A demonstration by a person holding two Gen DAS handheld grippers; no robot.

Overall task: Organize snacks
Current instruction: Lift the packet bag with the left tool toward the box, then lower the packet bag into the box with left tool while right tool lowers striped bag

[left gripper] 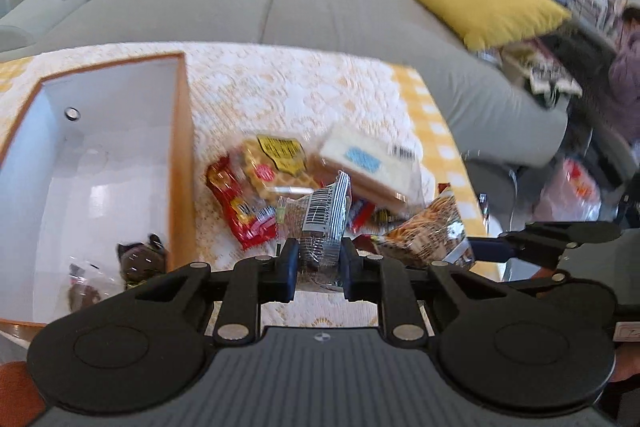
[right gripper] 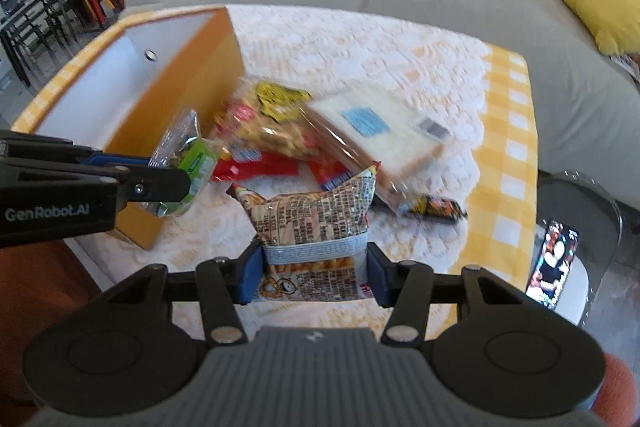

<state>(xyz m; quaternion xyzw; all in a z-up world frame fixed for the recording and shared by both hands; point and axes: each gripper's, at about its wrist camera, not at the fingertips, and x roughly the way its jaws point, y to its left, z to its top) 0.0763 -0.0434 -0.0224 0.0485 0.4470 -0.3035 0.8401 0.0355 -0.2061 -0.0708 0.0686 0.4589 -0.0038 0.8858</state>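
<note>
My left gripper [left gripper: 318, 267] is shut on a small silver packet [left gripper: 326, 219] with a barcode, held above the table; in the right wrist view the same packet [right gripper: 188, 159] shows green print. My right gripper [right gripper: 316, 269] is shut on a puffy snack bag [right gripper: 316, 215] covered in print, lifted off the cloth; the left wrist view has that bag [left gripper: 428, 231] on its right. Between them lies a pile: a waffle pack [left gripper: 276, 163], a red packet [left gripper: 240, 215] and a wrapped white sandwich [left gripper: 372, 159]. An open wooden box [left gripper: 180, 155] with a white inside stands at left.
Dark wrapped snacks [left gripper: 140, 259] lie in the box's near corner. The table carries a lace cloth over yellow check [right gripper: 508, 131]. A grey sofa [left gripper: 340, 15] with cushions runs behind it. A phone [right gripper: 554, 263] rests on a small stand off the table's right edge. A person [left gripper: 628, 67] sits far right.
</note>
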